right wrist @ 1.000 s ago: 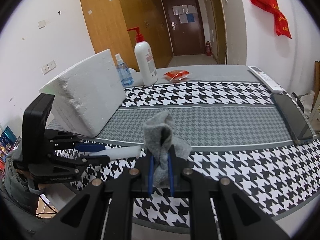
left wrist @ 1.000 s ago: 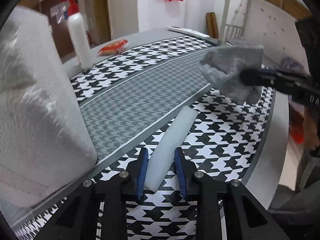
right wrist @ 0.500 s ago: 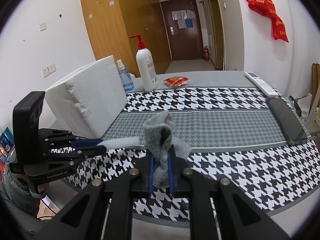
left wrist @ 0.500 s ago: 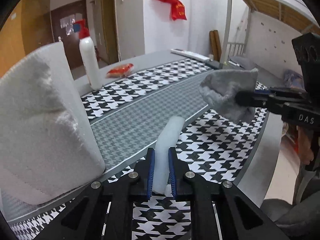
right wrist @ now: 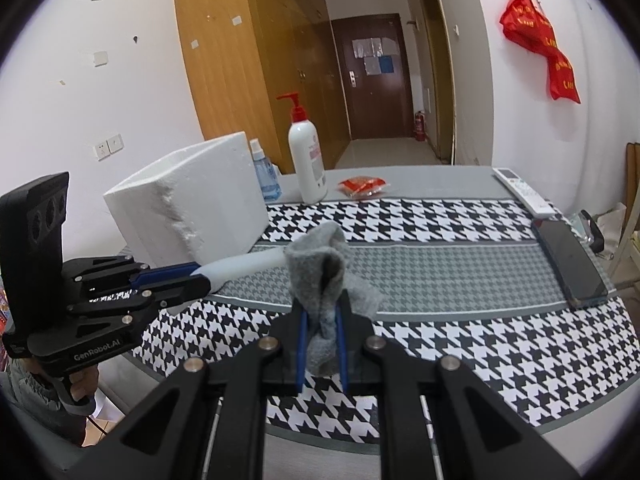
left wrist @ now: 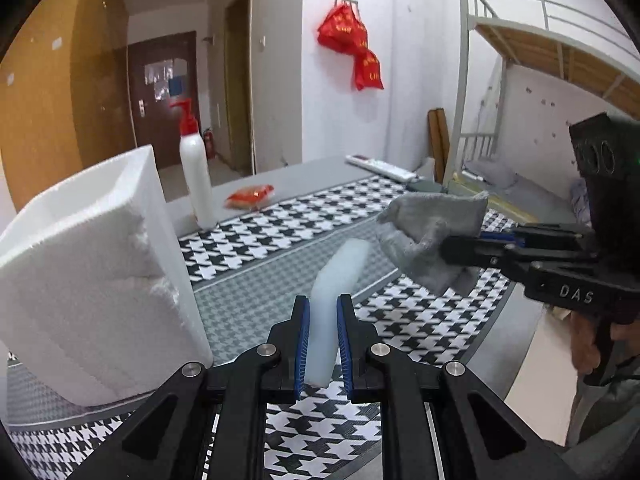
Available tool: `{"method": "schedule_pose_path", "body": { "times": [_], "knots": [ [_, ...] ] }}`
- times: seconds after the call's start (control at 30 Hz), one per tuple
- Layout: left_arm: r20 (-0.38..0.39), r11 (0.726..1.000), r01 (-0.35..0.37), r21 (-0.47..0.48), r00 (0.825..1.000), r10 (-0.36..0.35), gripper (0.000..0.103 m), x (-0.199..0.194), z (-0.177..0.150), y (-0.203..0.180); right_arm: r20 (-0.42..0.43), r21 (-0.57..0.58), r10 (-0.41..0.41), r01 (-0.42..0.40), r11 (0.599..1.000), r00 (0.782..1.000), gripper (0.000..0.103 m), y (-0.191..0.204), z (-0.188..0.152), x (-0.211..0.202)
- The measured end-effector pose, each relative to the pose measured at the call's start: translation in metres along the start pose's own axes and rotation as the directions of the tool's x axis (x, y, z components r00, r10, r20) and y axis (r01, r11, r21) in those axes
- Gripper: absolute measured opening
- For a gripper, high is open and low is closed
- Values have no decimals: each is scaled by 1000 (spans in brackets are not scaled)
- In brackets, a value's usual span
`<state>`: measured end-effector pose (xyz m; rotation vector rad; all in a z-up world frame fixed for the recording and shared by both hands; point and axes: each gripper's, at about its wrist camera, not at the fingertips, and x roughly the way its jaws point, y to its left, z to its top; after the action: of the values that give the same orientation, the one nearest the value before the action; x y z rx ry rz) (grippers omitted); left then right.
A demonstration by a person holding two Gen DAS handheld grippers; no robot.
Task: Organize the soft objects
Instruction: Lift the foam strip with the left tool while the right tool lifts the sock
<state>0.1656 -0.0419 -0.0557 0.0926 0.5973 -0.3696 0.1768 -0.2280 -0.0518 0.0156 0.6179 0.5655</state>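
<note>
- Foam strip [left wrist: 325,320]: a second ago it lay flat on the surface with the left tool [left wrist: 322,344] spread around it. Now that tool is pinching its near end, and the strip is off the cloth, angled up, just right of the foam box [left wrist: 92,280].
- Grey sock [right wrist: 326,280]: unchanged, pinched in the right tool [right wrist: 321,344] and held in the air right of the box, close beside the strip's far tip.
- Reading: both soft items are picked and only the drop-off is left. The box's open top looks the likely target.
- Room: the surface [right wrist: 460,264] right of the box is mostly bare. The pump bottle [right wrist: 307,164] and spray bottle [right wrist: 265,176] stand behind the box.
- Edges: the near edge is right under both tools. The box wall is rough and chipped, so the strip could snag on it.
</note>
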Motion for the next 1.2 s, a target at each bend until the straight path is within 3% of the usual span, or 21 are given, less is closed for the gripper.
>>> {"method": "schedule_pose_path", "body": {
  "times": [0.3, 0.53, 0.87, 0.9, 1.03, 1.2],
  "knots": [
    [51, 994, -49, -99, 997, 55, 20, -9, 10, 14, 34, -35, 17, -16, 999, 999, 16, 4, 14, -6],
    [102, 996, -56, -69, 993, 63, 16, -23, 13, 7, 50, -46, 32, -30, 998, 998, 16, 6, 19, -8],
    [51, 996, -82, -46, 995, 84, 14, -18, 3, 10, 38, -47, 36, -35, 998, 999, 16, 7, 16, -6],
    [36, 994, -93, -49, 995, 94, 17, -17, 1, 12, 37, -48, 37, -35, 998, 999, 16, 8, 17, -6],
    [-28, 988, -127, -86, 992, 125, 47, -9, -14, 20, 29, -52, 45, -43, 998, 999, 16, 11, 16, -3],
    [-92, 977, -169, -132, 983, 158, 47, 1, -38, 18, 15, -46, 54, -54, 998, 998, 16, 13, 13, 3]
  ]
}}
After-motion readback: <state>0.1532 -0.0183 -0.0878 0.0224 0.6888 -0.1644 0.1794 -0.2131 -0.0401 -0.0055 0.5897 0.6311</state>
